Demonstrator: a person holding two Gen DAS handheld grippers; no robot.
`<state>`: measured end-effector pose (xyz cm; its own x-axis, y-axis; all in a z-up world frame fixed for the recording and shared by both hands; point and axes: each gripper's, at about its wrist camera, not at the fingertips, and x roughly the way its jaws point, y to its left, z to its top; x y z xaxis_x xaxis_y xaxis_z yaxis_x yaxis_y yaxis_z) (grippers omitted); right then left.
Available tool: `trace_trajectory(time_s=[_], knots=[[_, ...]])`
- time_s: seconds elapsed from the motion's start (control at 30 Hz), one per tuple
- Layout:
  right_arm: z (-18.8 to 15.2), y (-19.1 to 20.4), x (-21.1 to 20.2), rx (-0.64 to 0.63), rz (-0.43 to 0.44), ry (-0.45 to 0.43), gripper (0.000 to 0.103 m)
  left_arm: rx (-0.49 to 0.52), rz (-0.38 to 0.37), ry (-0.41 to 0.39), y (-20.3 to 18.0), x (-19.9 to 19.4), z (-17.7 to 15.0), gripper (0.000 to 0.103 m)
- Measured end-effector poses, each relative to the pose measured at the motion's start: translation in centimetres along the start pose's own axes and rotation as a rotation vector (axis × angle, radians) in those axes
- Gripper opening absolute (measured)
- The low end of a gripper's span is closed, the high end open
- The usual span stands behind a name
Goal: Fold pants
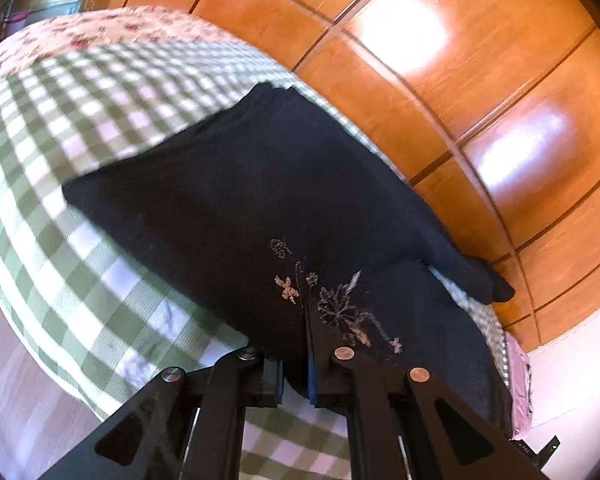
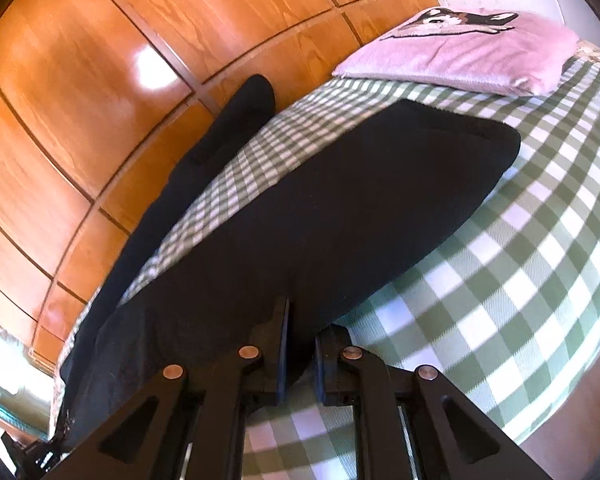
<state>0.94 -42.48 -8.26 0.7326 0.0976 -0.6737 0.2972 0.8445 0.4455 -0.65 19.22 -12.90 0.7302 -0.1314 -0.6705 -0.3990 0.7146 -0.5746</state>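
Left gripper (image 1: 296, 364) nearly closed, both fingers (image 1: 274, 376) pinching a fold of the dark pants (image 1: 260, 184) at the near edge, just below pale floral embroidery (image 1: 332, 308) on the cloth. Pants spread flat from there across the green-and-white checked bed (image 1: 80, 128), far end reaching toward the bed's edge by the wooden wardrobe (image 1: 480, 92); one narrow dark part hanging over that edge on the right. Floral cover (image 1: 100, 32) at the far end of the bed, beyond the check. Pink cloth (image 1: 518, 396) at the right margin, partly hidden. Right gripper (image 2: 300, 344) likewise nearly closed, fingers (image 2: 280, 348) clamped on the near edge of the pants (image 2: 340, 208), cloth bunched between them. From this side, a broad dark panel lying flat on the bed (image 2: 520, 280), a second narrow strip running along the bed's left edge against the wardrobe (image 2: 100, 80), a band of check showing between the two. Pink pillow (image 2: 468, 52) with a dog-face print at the far end, apart from the pants. Motion blur in both views; fine creases not readable.
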Motion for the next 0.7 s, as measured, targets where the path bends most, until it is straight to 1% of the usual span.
trace_trajectory(time_s=[0.03,0.07,0.1,0.13,0.17,0.23,0.27,0.3,0.33,0.37,0.43,0.47,0.53,0.57,0.6,0.63,0.67,0.7], knots=[[-0.1,0.0,0.0,-0.007,-0.005,-0.001,0.011,0.009,0.021,-0.006,-0.3,0.1,-0.1,0.012],[-0.1,0.1,0.0,-0.007,-0.009,-0.001,0.013,0.017,0.033,-0.017,-0.4,-0.1,-0.2,0.015],[0.1,0.1,0.0,0.003,-0.006,0.002,0.015,0.029,0.052,-0.028,-0.8,-0.3,-0.2,0.021],[0.2,0.0,-0.1,0.016,-0.007,0.005,0.021,0.040,0.084,-0.044,-1.1,-0.8,-0.2,0.027],[0.4,-0.1,-0.3,0.023,-0.010,0.004,0.029,0.047,0.110,-0.070,-1.4,-1.5,0.0,0.028],[0.8,-0.4,-1.3,0.031,-0.050,-0.031,0.037,0.050,0.130,-0.145,-1.9,-2.9,0.3,0.028],[1.1,-0.6,-2.1,0.035,-0.088,-0.066,0.042,0.046,0.155,-0.191,-2.3,-3.7,0.6,0.028],[1.3,-0.9,-3.0,0.047,-0.123,-0.110,0.046,0.040,0.171,-0.221,-2.6,-4.1,0.9,0.028],[1.6,-1.2,-3.8,0.063,-0.141,-0.153,0.050,0.034,0.183,-0.251,-2.9,-4.5,1.3,0.028],[2.0,-1.5,-4.3,0.076,-0.151,-0.178,0.053,0.030,0.208,-0.298,-3.4,-5.0,1.7,0.028],[3.0,-1.9,-4.7,0.100,-0.151,-0.207,0.053,0.019,0.268,-0.373,-4.3,-5.5,2.4,0.030],[3.6,-1.9,-4.5,0.101,-0.141,-0.205,0.053,-0.003,0.307,-0.421,-4.6,-5.8,2.9,0.031],[4.8,-1.2,-3.5,0.077,-0.134,-0.184,0.053,-0.049,0.323,-0.469,-5.0,-6.0,3.5,0.034],[5.5,-0.8,-2.8,0.063,-0.122,-0.172,0.053,-0.077,0.319,-0.483,-5.3,-5.7,3.9,0.036],[6.1,-0.3,-1.9,0.051,-0.100,-0.153,0.053,-0.084,0.307,-0.478,-5.4,-5.4,4.2,0.038],[6.7,0.3,-1.0,0.039,-0.082,-0.134,0.054,-0.074,0.289,-0.461,-5.5,-4.9,4.7,0.038],[7.5,1.0,0.2,0.022,-0.061,-0.111,0.055,-0.041,0.269,-0.429,-6.6,-3.4,5.2,0.038],[8.2,1.8,1.5,0.006,-0.047,-0.092,0.055,-0.004,0.255,-0.404,-7.5,-2.3,5.6,0.041]])
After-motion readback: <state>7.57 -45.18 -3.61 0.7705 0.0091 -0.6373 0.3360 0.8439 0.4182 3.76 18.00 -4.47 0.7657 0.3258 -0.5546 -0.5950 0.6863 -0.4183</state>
